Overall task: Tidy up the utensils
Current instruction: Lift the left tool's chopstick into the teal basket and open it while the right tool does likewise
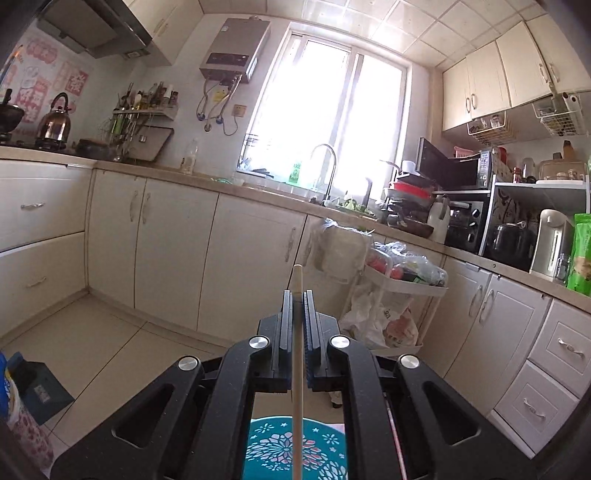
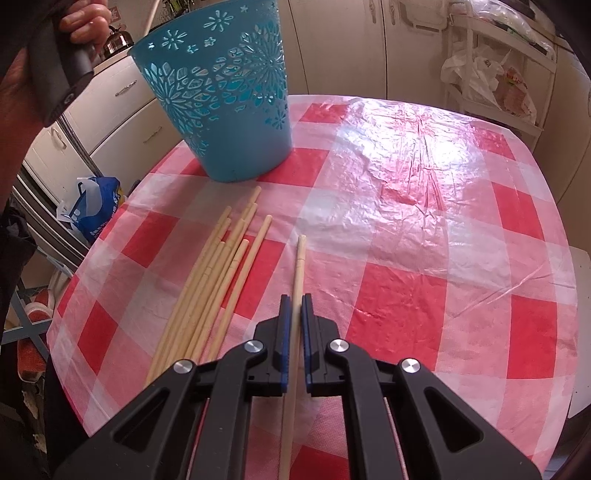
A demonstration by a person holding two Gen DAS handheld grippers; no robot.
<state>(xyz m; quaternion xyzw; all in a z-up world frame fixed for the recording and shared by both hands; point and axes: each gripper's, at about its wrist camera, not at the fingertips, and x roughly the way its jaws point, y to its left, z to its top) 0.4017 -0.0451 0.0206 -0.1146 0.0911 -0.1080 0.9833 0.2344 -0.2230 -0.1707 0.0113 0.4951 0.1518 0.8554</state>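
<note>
My left gripper (image 1: 297,295) is shut on a pale wooden chopstick (image 1: 297,280), held about level, its end sticking out past the fingertips. Below it, at the bottom of the left wrist view, shows the teal cut-out basket (image 1: 273,446). In the right wrist view the same basket (image 2: 221,92) stands upright at the table's far left. My right gripper (image 2: 295,299) points down at the table, shut on a single chopstick (image 2: 299,266) whose far end lies over the cloth. Several loose chopsticks (image 2: 221,266) lie in a fan to its left.
The round table (image 2: 443,258) has a red and white checked cloth under clear plastic. A hand (image 2: 85,22) grips the left tool's handle beside the basket. Kitchen cabinets (image 1: 177,240), a white trolley with bags (image 1: 402,288) and a blue bag (image 2: 98,206) on the floor surround the table.
</note>
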